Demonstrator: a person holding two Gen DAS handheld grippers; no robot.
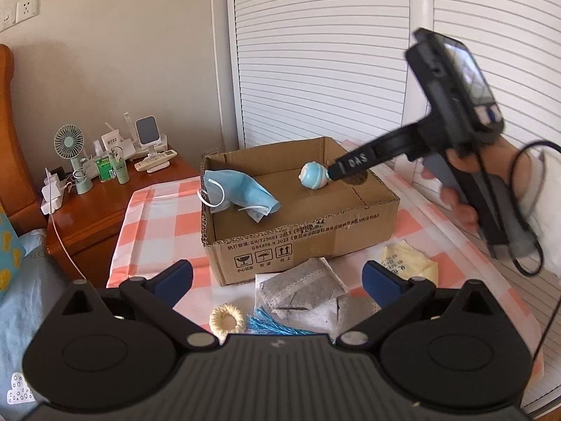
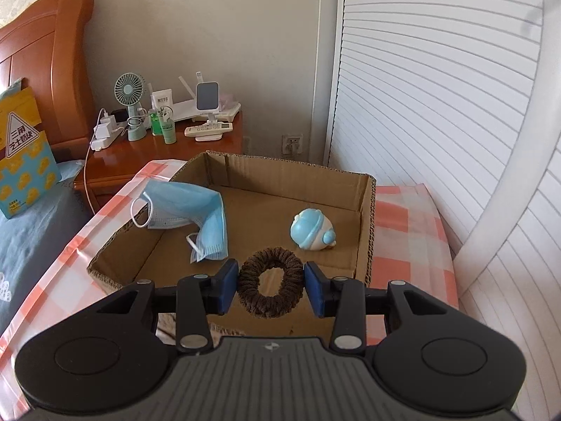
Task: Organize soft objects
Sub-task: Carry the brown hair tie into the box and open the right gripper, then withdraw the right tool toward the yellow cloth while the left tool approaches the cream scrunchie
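Cardboard box (image 2: 364,231): one mask (image 2: 196,210), one toy (image 2: 312,233)

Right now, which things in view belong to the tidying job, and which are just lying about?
Job:
- cardboard box
- blue face mask draped over the box wall
- blue toy in the box
- brown scrunchie in the right tongs
- cream scrunchie
- grey pouch
- yellow cloth

Lying about:
- desk fan
- remote control
- green bottle
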